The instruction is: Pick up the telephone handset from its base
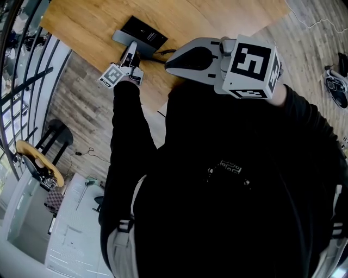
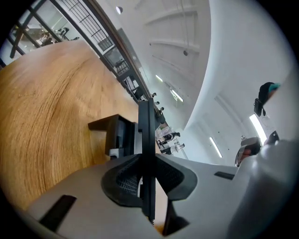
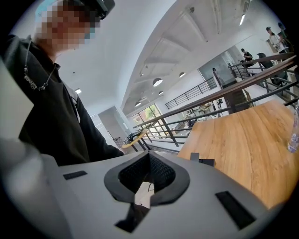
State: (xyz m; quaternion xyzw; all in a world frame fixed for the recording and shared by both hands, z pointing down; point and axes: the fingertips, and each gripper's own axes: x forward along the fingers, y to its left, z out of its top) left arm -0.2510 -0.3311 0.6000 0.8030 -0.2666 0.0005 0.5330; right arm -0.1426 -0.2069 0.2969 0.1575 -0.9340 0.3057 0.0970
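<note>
The telephone base [image 1: 144, 32] is a flat black box on the wooden table [image 1: 217, 16]; in the left gripper view the base [image 2: 114, 135] stands just behind the jaws. The handset [image 2: 145, 135] shows edge-on as a thin black slab, upright between the pads. My left gripper [image 2: 147, 179] is shut on it, and in the head view the left gripper [image 1: 132, 50] sits at the base's near end. My right gripper [image 1: 166, 65] hovers to the right at the table's near edge. In its own view the right gripper [image 3: 149, 161] is shut with nothing in it, and the base [image 3: 205, 162] lies small ahead.
A dark cable [image 1: 163, 52] runs from the base along the table. A railing [image 1: 22, 59] borders the table's left side, with a stool [image 1: 54, 136] below it. A clear bottle [image 3: 293, 135] stands at the table's far right. My black sleeves and torso fill the lower head view.
</note>
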